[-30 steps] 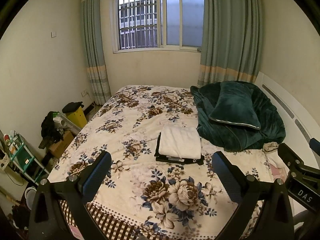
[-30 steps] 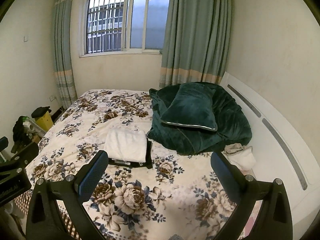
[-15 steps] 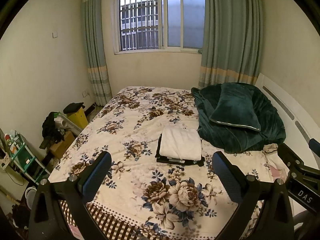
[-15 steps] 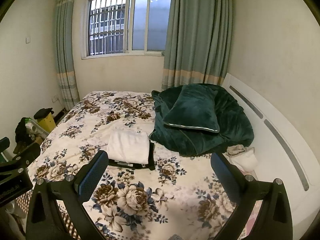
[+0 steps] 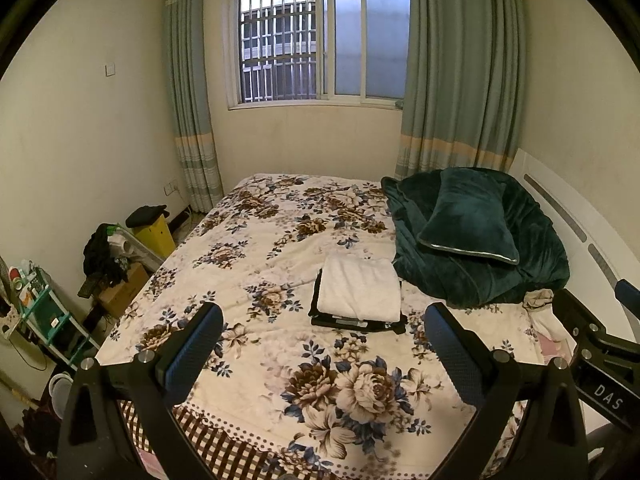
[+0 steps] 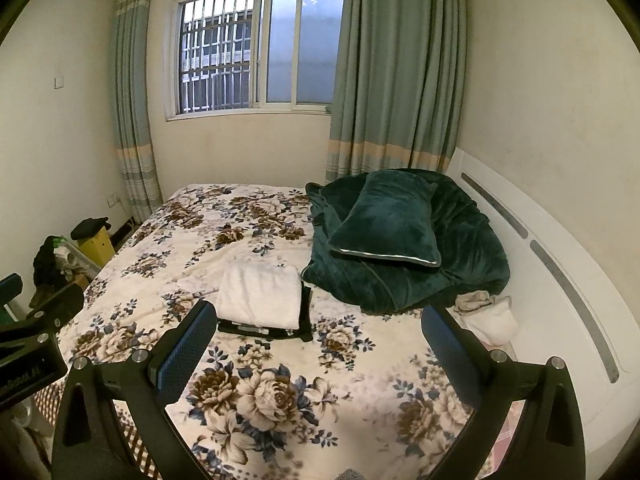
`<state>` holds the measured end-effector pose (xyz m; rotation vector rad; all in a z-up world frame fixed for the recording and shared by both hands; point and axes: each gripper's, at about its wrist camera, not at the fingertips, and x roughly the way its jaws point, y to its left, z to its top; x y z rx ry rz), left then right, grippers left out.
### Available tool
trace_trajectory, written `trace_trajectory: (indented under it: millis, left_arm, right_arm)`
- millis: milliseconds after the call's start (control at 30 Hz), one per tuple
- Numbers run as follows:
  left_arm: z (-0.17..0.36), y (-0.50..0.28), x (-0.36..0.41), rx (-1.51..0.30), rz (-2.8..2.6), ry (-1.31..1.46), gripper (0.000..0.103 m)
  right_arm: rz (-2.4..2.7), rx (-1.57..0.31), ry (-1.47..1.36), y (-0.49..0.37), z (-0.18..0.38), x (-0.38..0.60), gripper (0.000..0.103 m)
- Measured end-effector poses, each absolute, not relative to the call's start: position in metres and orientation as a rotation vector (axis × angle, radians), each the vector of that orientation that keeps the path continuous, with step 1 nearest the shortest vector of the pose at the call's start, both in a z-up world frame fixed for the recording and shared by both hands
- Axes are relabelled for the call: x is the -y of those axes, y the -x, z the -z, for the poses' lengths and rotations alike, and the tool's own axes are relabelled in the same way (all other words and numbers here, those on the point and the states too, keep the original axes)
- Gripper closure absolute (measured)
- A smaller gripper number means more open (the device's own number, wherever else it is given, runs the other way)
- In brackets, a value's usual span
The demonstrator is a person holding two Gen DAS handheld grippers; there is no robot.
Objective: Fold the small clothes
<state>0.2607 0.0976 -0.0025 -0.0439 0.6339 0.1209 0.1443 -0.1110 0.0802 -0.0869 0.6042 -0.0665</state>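
Observation:
A folded white garment (image 5: 360, 288) lies on top of a folded black garment (image 5: 352, 322) in the middle of the floral bed (image 5: 280, 240). The stack also shows in the right wrist view, white garment (image 6: 260, 294) over black garment (image 6: 272, 330). My left gripper (image 5: 320, 344) is open and empty, held above the bed's near part, short of the stack. My right gripper (image 6: 316, 340) is open and empty, to the right of the left one. A crumpled white and beige cloth (image 6: 486, 314) lies by the headboard.
A dark green blanket (image 5: 500, 264) with a green pillow (image 5: 468, 220) is heaped at the right of the bed. The white headboard (image 6: 560, 280) runs along the right. Boxes, a yellow bin (image 5: 154, 232) and a green shelf (image 5: 44, 312) stand on the floor at left.
Both grippers have drawn back and risen slightly from the bed, so the folded stack sits a little farther away. Both stay open. The stack has not moved.

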Motion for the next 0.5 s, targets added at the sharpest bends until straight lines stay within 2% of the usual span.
trace_trajectory:
  millis: [500]
  left_arm:
    - [-0.0038, -0.2608, -0.0932, -0.628, -0.13, 0.042, 0.0]
  right_arm:
    - [0.063, -0.603, 0.083, -0.144, -0.0814, 0.108, 0.0]
